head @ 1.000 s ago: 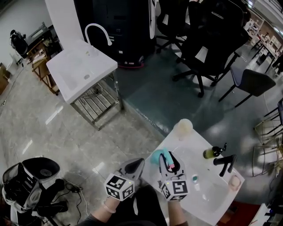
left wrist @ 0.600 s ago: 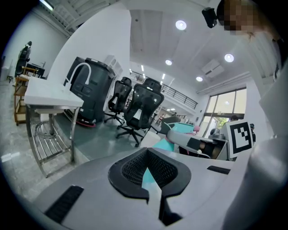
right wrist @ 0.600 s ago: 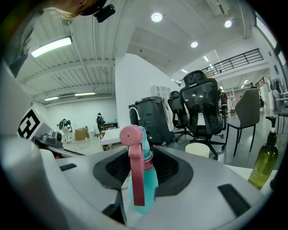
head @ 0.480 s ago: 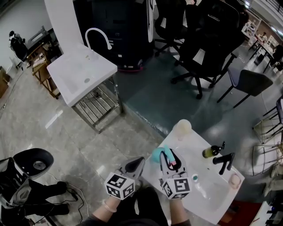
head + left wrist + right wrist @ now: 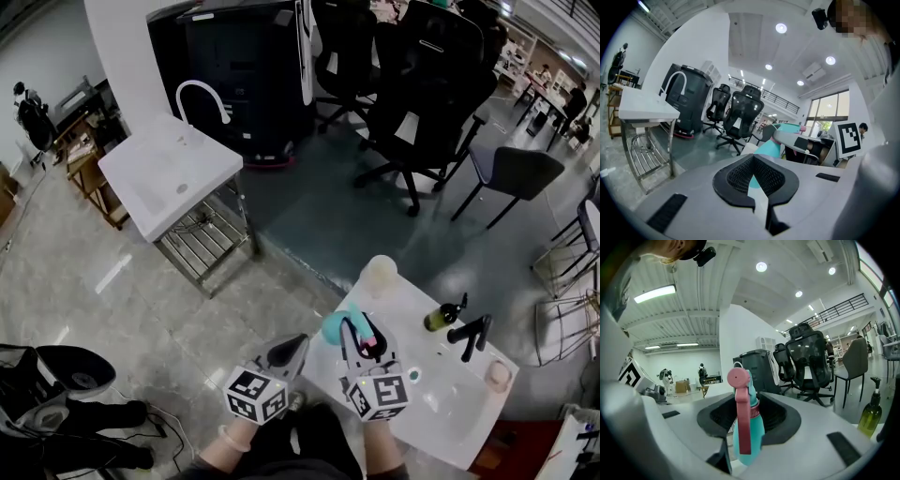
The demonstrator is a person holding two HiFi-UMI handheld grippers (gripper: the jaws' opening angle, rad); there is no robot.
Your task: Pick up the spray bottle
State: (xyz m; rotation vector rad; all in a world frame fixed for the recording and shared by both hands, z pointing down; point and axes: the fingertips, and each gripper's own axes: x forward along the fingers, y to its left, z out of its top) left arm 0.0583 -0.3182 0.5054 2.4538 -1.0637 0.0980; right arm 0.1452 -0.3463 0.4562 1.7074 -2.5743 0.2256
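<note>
The spray bottle, teal with a pink trigger head, stands upright between the pads of the right tongs, which are clamped on its body just below the pink collar. In the head view the bottle sits over the near left corner of the white bench; whether its base touches the top cannot be told. The left tongs are together at the tips with nothing between them, and they hang just left of the bench edge, beside the right tongs and apart from the bottle. Farther along the bench stand an olive pump bottle and a black tap, with a pale cup at the far corner.
</note>
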